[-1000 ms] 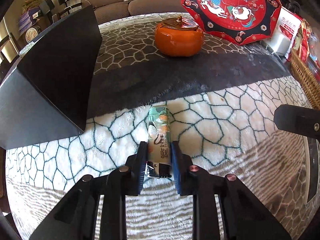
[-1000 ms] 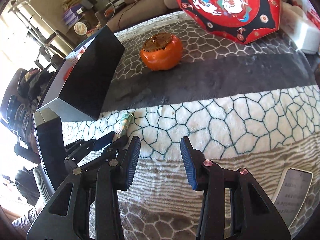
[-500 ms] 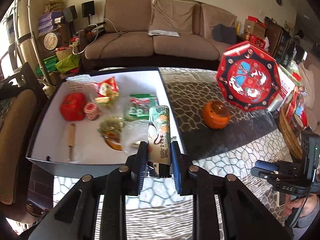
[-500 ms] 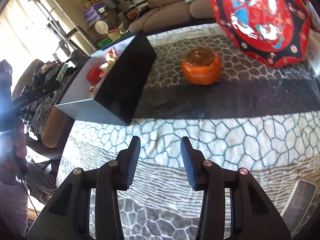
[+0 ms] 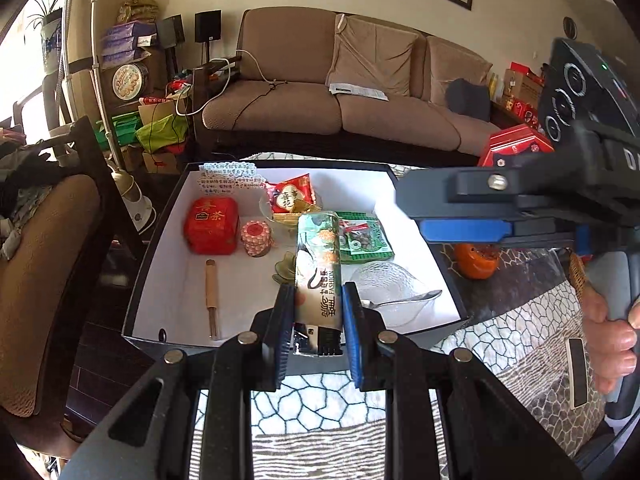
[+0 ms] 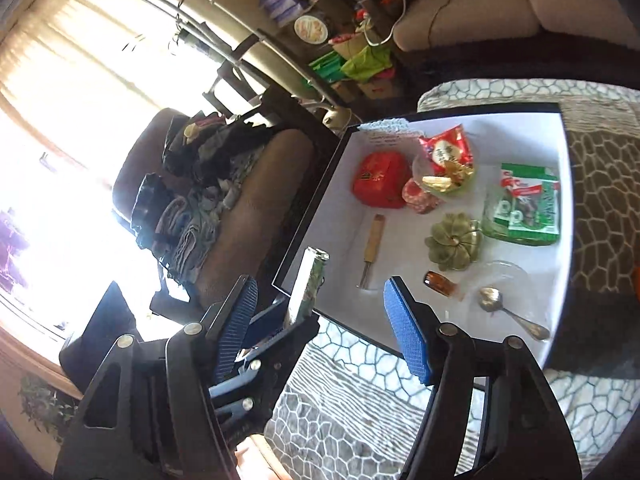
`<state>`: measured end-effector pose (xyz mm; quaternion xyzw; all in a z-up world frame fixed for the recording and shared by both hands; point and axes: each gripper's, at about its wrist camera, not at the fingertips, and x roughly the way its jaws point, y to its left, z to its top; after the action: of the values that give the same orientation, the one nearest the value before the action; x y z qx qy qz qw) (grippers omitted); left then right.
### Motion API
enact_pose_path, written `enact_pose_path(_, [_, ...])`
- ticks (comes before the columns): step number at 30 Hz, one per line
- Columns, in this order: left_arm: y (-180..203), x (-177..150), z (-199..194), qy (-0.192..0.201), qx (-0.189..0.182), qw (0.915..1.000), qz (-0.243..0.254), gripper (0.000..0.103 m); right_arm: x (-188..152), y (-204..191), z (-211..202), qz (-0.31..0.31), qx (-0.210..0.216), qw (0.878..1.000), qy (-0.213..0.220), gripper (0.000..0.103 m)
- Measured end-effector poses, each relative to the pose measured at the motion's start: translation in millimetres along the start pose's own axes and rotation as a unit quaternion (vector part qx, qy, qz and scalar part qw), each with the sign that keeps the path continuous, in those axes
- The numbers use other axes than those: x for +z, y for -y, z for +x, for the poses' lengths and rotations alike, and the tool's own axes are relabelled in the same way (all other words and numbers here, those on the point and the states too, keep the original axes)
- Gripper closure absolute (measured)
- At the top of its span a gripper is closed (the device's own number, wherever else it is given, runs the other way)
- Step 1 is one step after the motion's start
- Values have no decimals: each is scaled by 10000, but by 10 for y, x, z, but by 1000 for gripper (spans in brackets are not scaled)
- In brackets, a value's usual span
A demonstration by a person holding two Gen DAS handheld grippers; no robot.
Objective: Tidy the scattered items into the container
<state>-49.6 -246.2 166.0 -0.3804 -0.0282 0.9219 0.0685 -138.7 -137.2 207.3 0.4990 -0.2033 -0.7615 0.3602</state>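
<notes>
My left gripper [image 5: 318, 312] is shut on a green patterned lighter [image 5: 319, 264] and holds it in the air over the front edge of the black box with a white inside [image 5: 156, 280]. The lighter also shows in the right wrist view [image 6: 307, 284], standing up out of the left gripper beside the box [image 6: 520, 128]. In the box lie a red tea tin [image 5: 211, 225], a red snack bag [image 5: 289, 198], a green packet [image 5: 362, 238], a glass bowl with a spoon [image 5: 390, 296] and a wooden stick [image 5: 211, 292]. My right gripper [image 6: 320, 328] is open and empty above the box's near corner.
The patterned tablecloth [image 5: 320, 412] covers the table under both grippers. An orange lidded jar [image 5: 478, 262] and a red octagonal box [image 5: 516, 146] stand right of the box. A brown chair [image 5: 44, 280] is on the left, a sofa [image 5: 340, 92] behind. A phone [image 5: 576, 372] lies at the right.
My left gripper lifted the lighter off the tablecloth and carried it up over the box. My right gripper rose, swung left over the box and opened wider.
</notes>
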Motion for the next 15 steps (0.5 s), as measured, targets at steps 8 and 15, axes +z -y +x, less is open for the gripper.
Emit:
enact_pose_path(8, [-410,132,327,-119,174,9997,89,80,245,187,876,489,417,9976,-271,88])
enact_pose_path(15, [-640,256,725,-332,106,9994,-35,75,526,552,1003,727,431,9963,-124,93])
